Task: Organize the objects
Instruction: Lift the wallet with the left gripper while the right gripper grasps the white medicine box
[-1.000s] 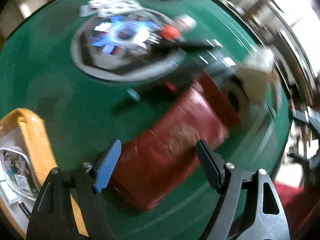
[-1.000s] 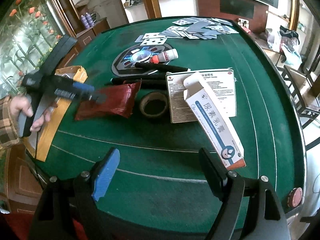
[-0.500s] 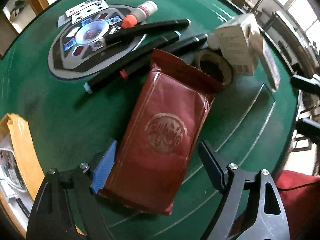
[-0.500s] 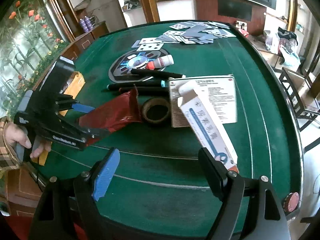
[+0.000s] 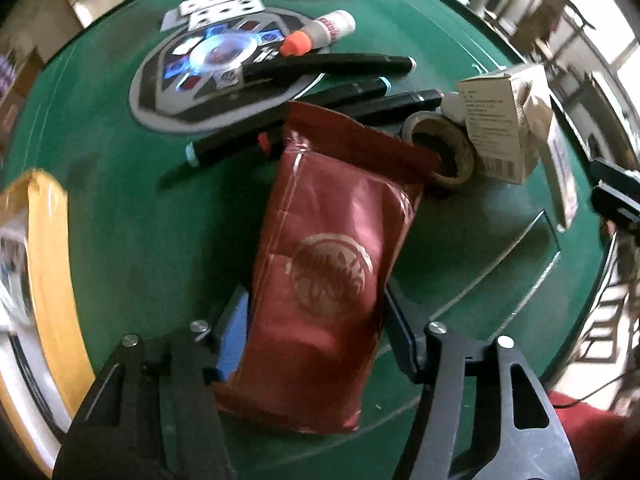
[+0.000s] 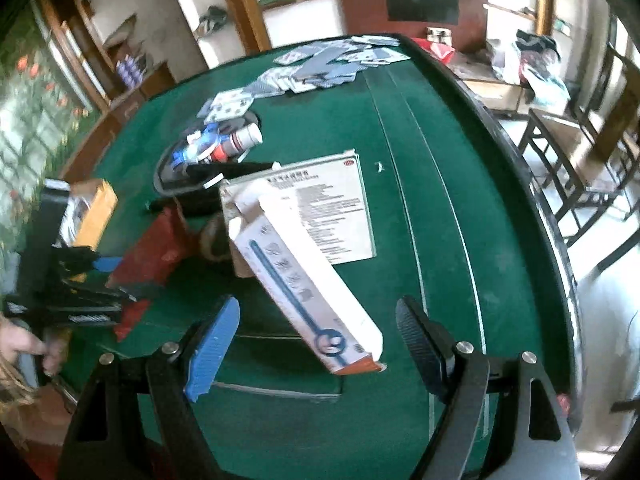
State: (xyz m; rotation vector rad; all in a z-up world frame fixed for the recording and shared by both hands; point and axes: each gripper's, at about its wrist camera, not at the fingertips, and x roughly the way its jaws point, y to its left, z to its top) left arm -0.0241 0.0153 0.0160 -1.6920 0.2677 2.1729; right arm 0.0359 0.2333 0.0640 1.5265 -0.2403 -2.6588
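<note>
Red pouch (image 5: 328,264) lies flat on green bench (image 5: 120,208), near end between left gripper (image 5: 316,320) jaws, which look pressed on its sides. Far end overlaps tape roll (image 5: 448,152) & pens (image 5: 304,120): lift slow. Right gripper (image 6: 316,344) jaws apart around white box (image 6: 304,280).

Right gripper (image 6: 316,344) stood with jaws wide apart, low over the green table (image 6: 400,128). White carton with blue stripe (image 6: 308,276) lay tilted between them, apparently untouched. Printed leaflet (image 6: 328,208) lay beyond it. Left gripper (image 6: 116,280) was at the red pouch (image 6: 156,248); contact unclear through blur.
</note>
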